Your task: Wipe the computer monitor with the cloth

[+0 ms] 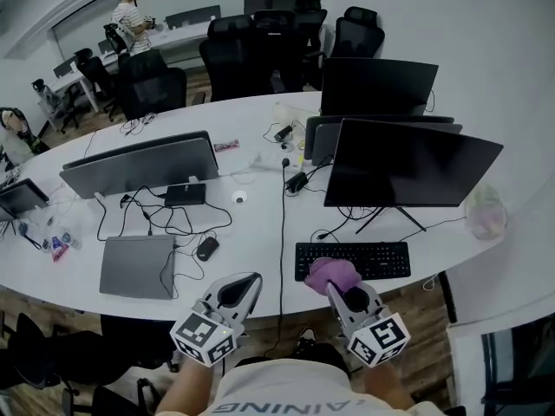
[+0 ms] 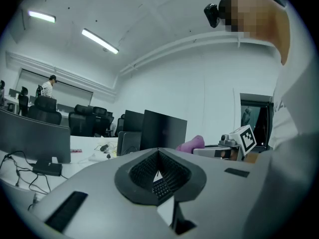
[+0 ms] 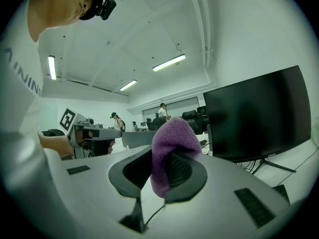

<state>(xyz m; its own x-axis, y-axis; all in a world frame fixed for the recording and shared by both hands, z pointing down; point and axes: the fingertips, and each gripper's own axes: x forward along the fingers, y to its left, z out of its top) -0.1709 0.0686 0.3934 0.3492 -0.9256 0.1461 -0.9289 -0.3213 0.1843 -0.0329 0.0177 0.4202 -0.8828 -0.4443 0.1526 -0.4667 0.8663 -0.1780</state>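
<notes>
Nearest the person, the left claw (image 1: 245,286) hangs over the edge of the tabletop (image 1: 243,248) with its jaws together and nothing between them. Just beside it, the right claw (image 1: 336,291) is clamped on a purple cloth (image 1: 330,274), which bulges out past the jaw tips in a soft wad. That wad sits above the near edge of the black keyboard (image 1: 351,260). Beyond the keyboard stands the monitor (image 1: 408,165), dark, upright and facing the person. It is well apart from the cloth and a little to the right, so no wiping has begun. The step in hand looks like the reach. The cloth should rise clear of the keys and meet the glass with its padded end first, so no hard jaw edge touches the screen. The thin stand legs suggest the screen may rock, so light, even strokes starting from a top corner seem wise.
</notes>
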